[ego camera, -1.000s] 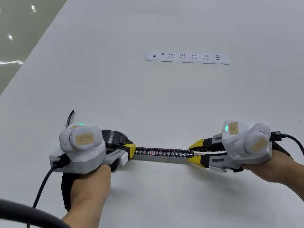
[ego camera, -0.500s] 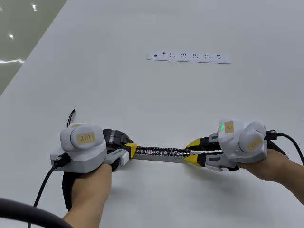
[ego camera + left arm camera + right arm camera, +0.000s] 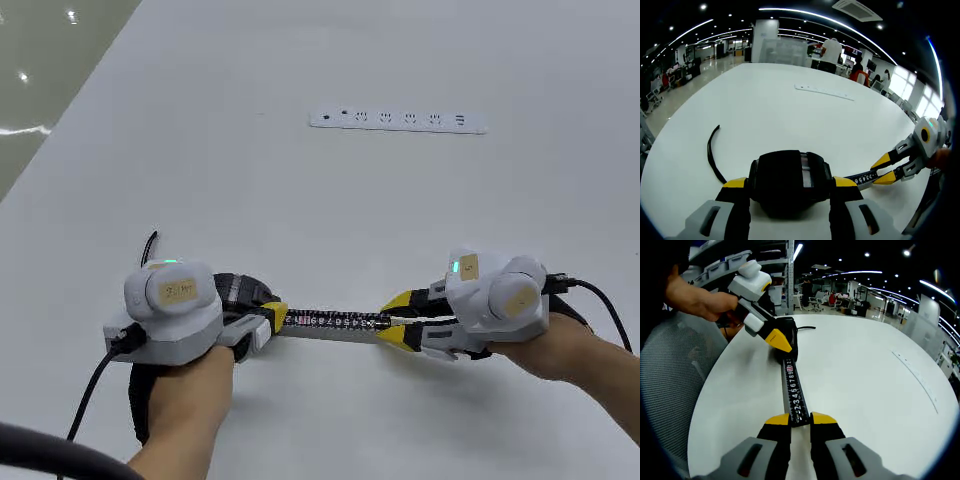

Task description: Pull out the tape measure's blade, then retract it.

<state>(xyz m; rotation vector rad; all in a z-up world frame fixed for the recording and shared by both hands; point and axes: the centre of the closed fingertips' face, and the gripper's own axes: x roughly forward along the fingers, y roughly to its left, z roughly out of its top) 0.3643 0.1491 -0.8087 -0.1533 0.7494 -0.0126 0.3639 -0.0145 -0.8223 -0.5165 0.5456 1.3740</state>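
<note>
The black tape measure case (image 3: 243, 294) rests on the white table (image 3: 300, 200), and my left gripper (image 3: 268, 318) is shut on it; in the left gripper view the case (image 3: 789, 177) sits between the yellow-tipped fingers (image 3: 735, 183). Its numbered blade (image 3: 335, 321) runs right from the case to my right gripper (image 3: 392, 319), which is shut on the blade's end. The right gripper view looks along the blade (image 3: 794, 395) from my right gripper (image 3: 800, 418) to the case (image 3: 787, 340) and my left gripper (image 3: 776, 339).
A white power strip (image 3: 398, 121) lies flat at the far side of the table. A black wrist strap (image 3: 713, 152) trails left of the case. The table edge (image 3: 60, 130) and floor are at the left. People stand far off across the room.
My right gripper has moved left toward the case, so less of the blade is out. The left gripper and the case have stayed put.
</note>
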